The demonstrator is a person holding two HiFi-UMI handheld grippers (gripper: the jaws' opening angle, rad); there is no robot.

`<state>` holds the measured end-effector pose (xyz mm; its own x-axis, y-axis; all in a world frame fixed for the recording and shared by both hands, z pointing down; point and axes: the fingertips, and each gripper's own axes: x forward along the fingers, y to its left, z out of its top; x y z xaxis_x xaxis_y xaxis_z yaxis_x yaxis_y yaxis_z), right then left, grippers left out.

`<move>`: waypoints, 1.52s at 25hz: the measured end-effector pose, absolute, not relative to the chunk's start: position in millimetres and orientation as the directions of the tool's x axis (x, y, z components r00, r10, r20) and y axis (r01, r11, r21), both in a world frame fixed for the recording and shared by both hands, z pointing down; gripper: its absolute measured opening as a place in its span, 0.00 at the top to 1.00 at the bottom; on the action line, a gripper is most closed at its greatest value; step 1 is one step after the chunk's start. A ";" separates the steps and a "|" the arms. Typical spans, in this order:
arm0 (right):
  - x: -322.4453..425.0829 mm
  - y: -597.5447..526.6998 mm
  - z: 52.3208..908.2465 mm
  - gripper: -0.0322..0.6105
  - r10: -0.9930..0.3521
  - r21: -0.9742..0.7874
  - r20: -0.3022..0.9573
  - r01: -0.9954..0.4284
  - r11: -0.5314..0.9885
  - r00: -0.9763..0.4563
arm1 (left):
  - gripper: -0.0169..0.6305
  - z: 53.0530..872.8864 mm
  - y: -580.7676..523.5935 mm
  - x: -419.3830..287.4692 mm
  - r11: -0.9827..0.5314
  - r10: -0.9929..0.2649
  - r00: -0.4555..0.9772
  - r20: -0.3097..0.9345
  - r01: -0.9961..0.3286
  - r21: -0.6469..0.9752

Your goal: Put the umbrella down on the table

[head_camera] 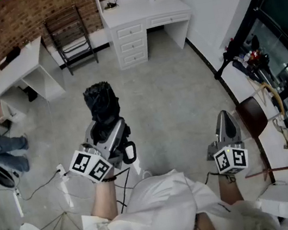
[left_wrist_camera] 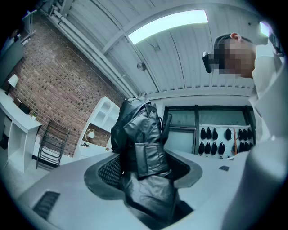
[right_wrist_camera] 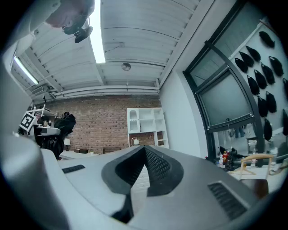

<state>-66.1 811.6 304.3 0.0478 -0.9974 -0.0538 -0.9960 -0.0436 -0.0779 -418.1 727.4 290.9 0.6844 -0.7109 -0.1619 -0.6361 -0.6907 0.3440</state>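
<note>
One umbrella (head_camera: 101, 100) sits clamped between wide fingers of the left gripper (head_camera: 108, 131); the right gripper (head_camera: 225, 118) has its fingers closed, empty. Still carrying; next, probably reach a desk (head_camera: 15, 71), upper left.

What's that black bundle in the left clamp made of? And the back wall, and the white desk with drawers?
The umbrella: thin synthetic cloth, likely nylon or polyester; it creases and has a soft sheen.
The back wall: bare reddish brick, matt, mortar lines showing.
The desk: smooth, white-painted wood or board, probably.
</note>
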 end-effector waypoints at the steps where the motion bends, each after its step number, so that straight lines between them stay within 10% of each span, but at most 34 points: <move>1: -68.4 812.1 304.3 0.92 -0.998 -0.068 -0.054 -0.997 -0.040 0.044 | 0.52 291.1 727.9 -419.6 -0.691 -0.711 0.685 -0.162 -0.636 0.343; 38: -118.7 802.9 315.1 0.92 -0.998 -0.058 -0.050 -0.998 -0.030 0.033 | 0.52 310.5 717.2 -453.6 -0.693 -0.702 0.698 -0.145 -0.621 0.365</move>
<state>-118.7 802.9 315.1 0.0328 -0.9982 -0.0495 -0.9979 -0.0299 -0.0583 -453.6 717.2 310.5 0.6977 -0.7016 -0.1449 -0.6215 -0.6934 0.3647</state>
